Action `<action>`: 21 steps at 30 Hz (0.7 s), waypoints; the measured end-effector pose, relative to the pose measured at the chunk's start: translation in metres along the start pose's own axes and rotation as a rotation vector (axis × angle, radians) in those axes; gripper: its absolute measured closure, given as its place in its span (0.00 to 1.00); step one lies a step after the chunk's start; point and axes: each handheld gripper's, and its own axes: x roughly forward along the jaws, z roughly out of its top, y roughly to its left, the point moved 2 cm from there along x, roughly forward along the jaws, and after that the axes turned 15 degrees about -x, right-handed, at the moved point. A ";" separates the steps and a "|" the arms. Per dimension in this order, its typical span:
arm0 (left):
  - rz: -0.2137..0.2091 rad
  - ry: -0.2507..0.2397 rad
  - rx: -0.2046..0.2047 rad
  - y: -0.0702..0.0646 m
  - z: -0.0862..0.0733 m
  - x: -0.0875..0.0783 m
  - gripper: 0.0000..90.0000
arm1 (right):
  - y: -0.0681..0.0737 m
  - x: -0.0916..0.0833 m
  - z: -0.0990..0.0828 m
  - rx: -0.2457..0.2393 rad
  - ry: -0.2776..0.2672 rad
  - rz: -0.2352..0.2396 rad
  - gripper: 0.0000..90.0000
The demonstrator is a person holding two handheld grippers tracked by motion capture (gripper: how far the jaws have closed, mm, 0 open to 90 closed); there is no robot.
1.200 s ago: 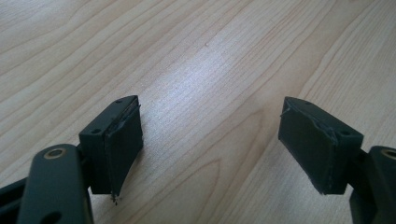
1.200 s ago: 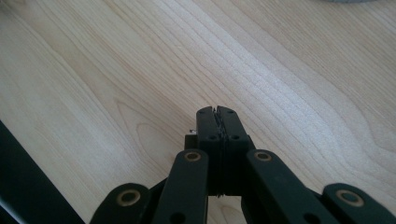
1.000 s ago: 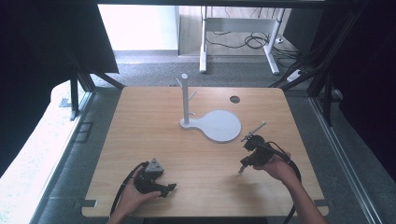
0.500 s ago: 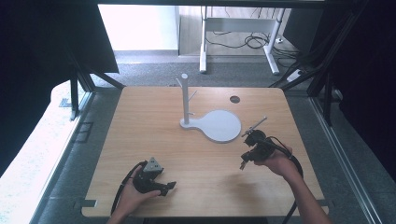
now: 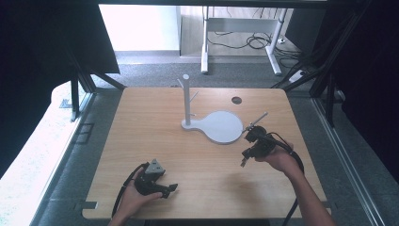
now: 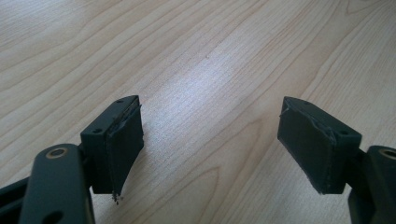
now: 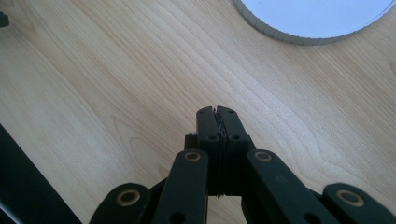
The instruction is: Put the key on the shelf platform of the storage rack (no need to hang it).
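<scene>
Nothing gripped yet: left tool (image 5: 171, 188) spread wide over bare light wooden counter (image 5: 141, 127), right tool (image 5: 243, 162) pressed together, empty, just beside white round-based peg stand (image 5: 214, 123) at counter centre. All handling judged outstanding.

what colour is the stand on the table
White, or very pale grey: the stand has a round base and an upright post. It shows best in the high view.

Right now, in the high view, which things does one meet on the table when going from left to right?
left gripper → white stand with its upright post → round white base plate → dark round hole in the tabletop → right gripper
</scene>
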 end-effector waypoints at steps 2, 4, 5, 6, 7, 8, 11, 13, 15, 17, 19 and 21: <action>-0.001 0.000 0.000 0.000 0.000 0.000 0.25 | -0.002 -0.001 0.001 0.000 -0.003 0.001 1.00; -0.001 0.002 0.001 0.000 0.000 0.001 0.25 | -0.004 -0.002 0.003 0.005 -0.003 -0.002 1.00; -0.001 0.005 0.002 0.000 0.000 0.001 0.25 | -0.004 -0.002 0.004 0.004 -0.003 -0.001 1.00; -0.004 0.009 0.007 0.000 0.000 0.001 0.25 | -0.005 -0.002 0.005 0.006 -0.003 -0.001 1.00; -0.005 0.007 0.004 0.000 0.000 0.001 0.25 | -0.006 -0.002 0.006 0.005 -0.002 0.000 1.00; -0.005 0.007 0.004 0.000 0.000 0.001 0.25 | -0.006 -0.002 0.006 0.005 -0.002 0.000 1.00; -0.001 0.003 0.005 0.001 0.000 0.001 0.25 | -0.009 -0.001 0.007 0.009 0.002 0.007 1.00; 0.000 0.000 0.002 0.001 0.000 0.001 0.25 | -0.012 0.000 0.008 0.017 0.005 0.005 1.00; 0.001 -0.002 0.000 0.001 0.000 0.001 0.25 | -0.015 0.001 0.009 0.024 0.008 0.004 1.00; 0.001 0.001 0.002 0.001 0.000 0.001 0.25 | -0.018 0.001 0.010 0.030 0.009 0.004 1.00; -0.002 0.005 -0.001 0.000 0.000 0.001 0.25 | -0.020 0.000 0.011 0.034 0.009 0.003 1.00; -0.002 0.006 0.002 0.000 0.000 0.002 0.25 | -0.021 0.000 0.011 0.037 0.008 0.000 1.00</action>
